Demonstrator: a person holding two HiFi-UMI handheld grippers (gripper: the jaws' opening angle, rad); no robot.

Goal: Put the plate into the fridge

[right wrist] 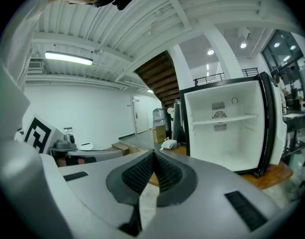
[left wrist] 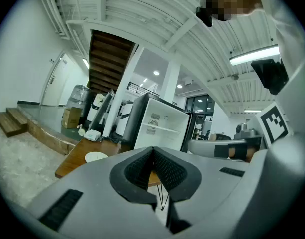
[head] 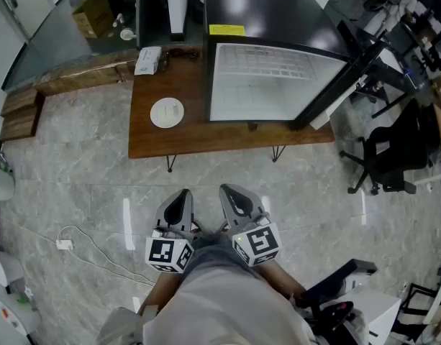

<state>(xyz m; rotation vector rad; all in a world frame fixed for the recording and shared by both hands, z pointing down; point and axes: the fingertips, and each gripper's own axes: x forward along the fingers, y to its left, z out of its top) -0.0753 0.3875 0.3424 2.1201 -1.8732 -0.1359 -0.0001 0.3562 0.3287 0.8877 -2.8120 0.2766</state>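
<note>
Two tools hang low in front of us over the grey stone floor (head: 76,192), side by side and well short of the counter (head: 206,141).

The left tool (head: 181,196) has its jaws pressed together with nothing between them. In the left gripper view its dark ribbed pads (left wrist: 140,169) meet at the tip. The right tool (head: 234,192) is closed just the same, pad against pad, and it too grips nothing. Each carries its marker cube (head: 168,254) at the rear, close to our body.

The plate (head: 167,112) is white and round. It lies flat on the wooden counter, to the left of the fridge (head: 278,85) and clearly apart from it. A small white box (head: 148,60) sits behind the plate at the counter's far edge.

The fridge stands on the right part of the counter. Its black door (head: 342,77) is swung wide to the right, so we see the white inside, and in the right gripper view a shelf (right wrist: 227,119) runs across it.

We see a black office chair (head: 385,157) on the floor to the right of the counter. A thin white cable (head: 83,239) trails across the floor at our left.
</note>
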